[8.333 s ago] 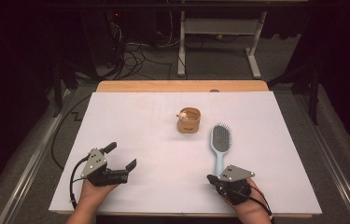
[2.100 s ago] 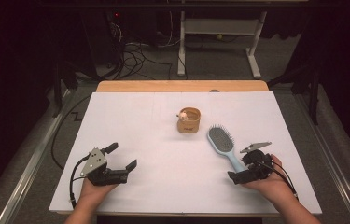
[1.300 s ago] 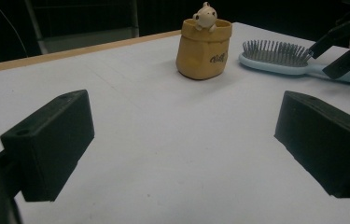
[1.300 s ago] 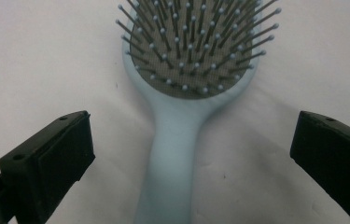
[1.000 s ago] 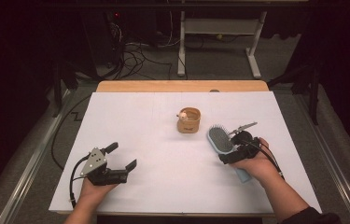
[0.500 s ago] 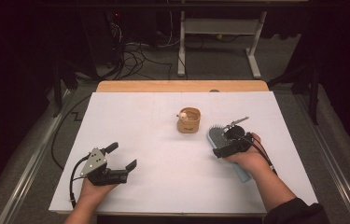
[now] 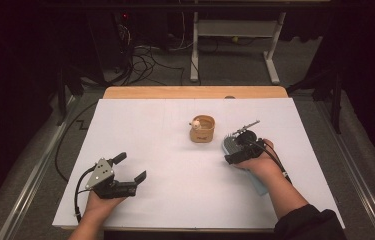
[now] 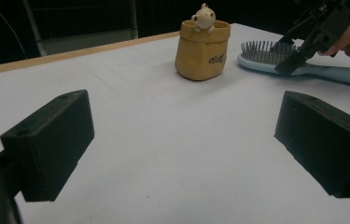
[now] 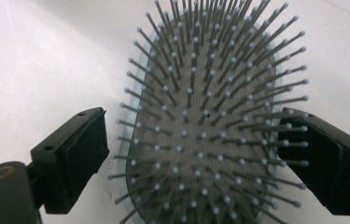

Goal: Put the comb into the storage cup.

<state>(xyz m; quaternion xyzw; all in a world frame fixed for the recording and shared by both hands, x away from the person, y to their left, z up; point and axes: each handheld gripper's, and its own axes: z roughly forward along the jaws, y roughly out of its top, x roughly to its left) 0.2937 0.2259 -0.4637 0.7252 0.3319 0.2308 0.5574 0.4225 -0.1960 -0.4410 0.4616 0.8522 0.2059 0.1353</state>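
Note:
A pale blue hairbrush (image 7: 260,188) lies bristles up on the white table, right of centre. My right gripper (image 7: 232,147) hangs over its head, one jaw on each side of the bristle pad (image 9: 200,116). Its jaws have just been closing, with the brush head between them. The pads (image 9: 86,149) stand beside the brush rim and among the bristle tips, without pressing on it. My left gripper (image 7: 131,167) rests open at the front left with nothing between its jaws (image 8: 184,149). A tan pouch-shaped cup (image 7: 202,129) with a small bear at its rim stands just left of the brush.
The white table top (image 7: 165,150) ends in a wooden strip (image 7: 195,92) at the far edge. Cables and a metal stand (image 7: 235,55) lie on the dark floor beyond. From the left gripper view, the cup (image 8: 203,51) and brush (image 8: 261,58) stand ahead to the right.
My right gripper has moved from the brush's handle side along it, away from me and leftward, onto its head. The jaws have narrowed slightly. The left gripper has stayed put.

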